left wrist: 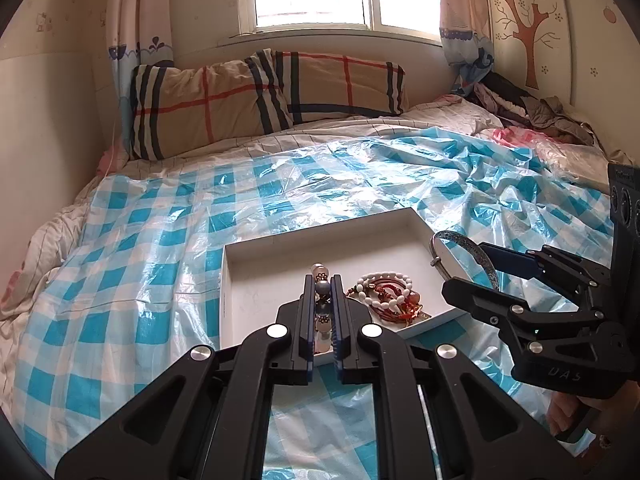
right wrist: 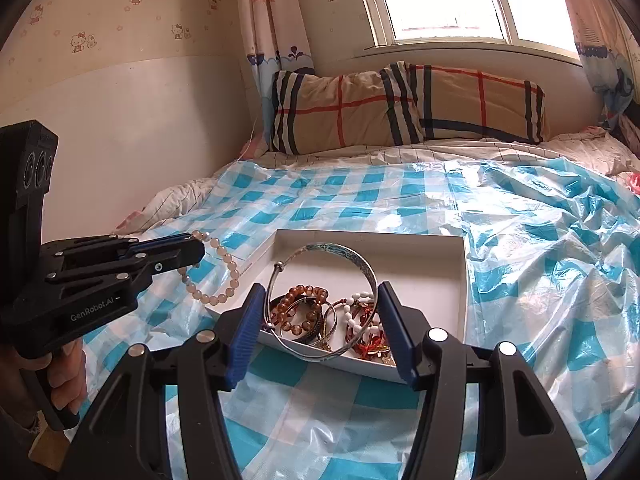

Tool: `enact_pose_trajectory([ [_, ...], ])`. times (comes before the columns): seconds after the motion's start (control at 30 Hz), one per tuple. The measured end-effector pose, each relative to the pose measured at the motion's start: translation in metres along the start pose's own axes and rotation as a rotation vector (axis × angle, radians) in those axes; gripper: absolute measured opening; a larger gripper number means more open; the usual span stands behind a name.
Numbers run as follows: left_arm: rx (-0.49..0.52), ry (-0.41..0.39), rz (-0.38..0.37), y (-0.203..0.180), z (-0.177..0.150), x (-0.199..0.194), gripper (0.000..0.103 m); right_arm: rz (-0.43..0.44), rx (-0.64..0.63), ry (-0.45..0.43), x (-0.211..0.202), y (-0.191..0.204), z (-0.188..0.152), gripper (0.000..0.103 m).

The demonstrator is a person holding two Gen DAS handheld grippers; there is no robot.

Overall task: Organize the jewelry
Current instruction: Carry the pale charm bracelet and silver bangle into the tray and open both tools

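Black and blue, my left claw [right wrist: 194, 249] reaches in from the left of the white tray [right wrist: 460, 280], tilted a little downward, a hand [right wrist: 66, 380] wrapped round its grip below. Its jaws are pinched nearly together on one pale bead bracelet [right wrist: 224, 276], which hangs in a loop off the tray's left edge, above the checked plastic sheet [right wrist: 540, 280]. In my left wrist view the same beads [left wrist: 322, 280] run up between the two closed fingers.

My right claw [right wrist: 318, 320] comes at the tray's near edge, also angled downward. Its jaws stand moderately wide, and between the blue pads sits one silver bangle [right wrist: 352, 258], its ring spanning the gap; the pads look to press on both sides of it, so I take it as held. From the left wrist view that bangle [left wrist: 476, 248] sticks out at the tray's right rim, clamped at the tip of the right claw [left wrist: 466, 268].

Inside the tray, near its front corner, I count one amber bead bracelet [right wrist: 300, 308], one white bead bracelet [right wrist: 356, 316] tangled with red cord and charms, and a darker band or two under them that I cannot separate.

Behind the tray, two plaid pillows [right wrist: 400, 108] lean under one window [right wrist: 460, 0].
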State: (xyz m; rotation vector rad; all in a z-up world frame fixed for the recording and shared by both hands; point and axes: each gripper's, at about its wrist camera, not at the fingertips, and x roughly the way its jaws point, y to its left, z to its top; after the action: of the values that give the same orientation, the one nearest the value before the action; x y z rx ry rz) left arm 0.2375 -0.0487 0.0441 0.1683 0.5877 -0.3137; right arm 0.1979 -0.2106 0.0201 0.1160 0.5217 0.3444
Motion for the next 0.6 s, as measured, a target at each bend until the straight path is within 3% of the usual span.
enact_pose_trajectory([
  [0.53, -0.024, -0.025, -0.033, -0.002, 0.013, 0.049, 0.007, -0.019, -0.048, -0.008, 0.046, -0.010, 0.008, 0.057],
  [0.57, -0.027, -0.006, -0.037, -0.001, 0.012, 0.059, 0.007, -0.029, -0.057, 0.019, 0.055, -0.011, 0.006, 0.059],
  [0.6, -0.026, 0.041, -0.029, 0.000, 0.010, 0.073, 0.007, -0.044, -0.060, 0.047, 0.063, -0.012, 0.004, 0.069],
])
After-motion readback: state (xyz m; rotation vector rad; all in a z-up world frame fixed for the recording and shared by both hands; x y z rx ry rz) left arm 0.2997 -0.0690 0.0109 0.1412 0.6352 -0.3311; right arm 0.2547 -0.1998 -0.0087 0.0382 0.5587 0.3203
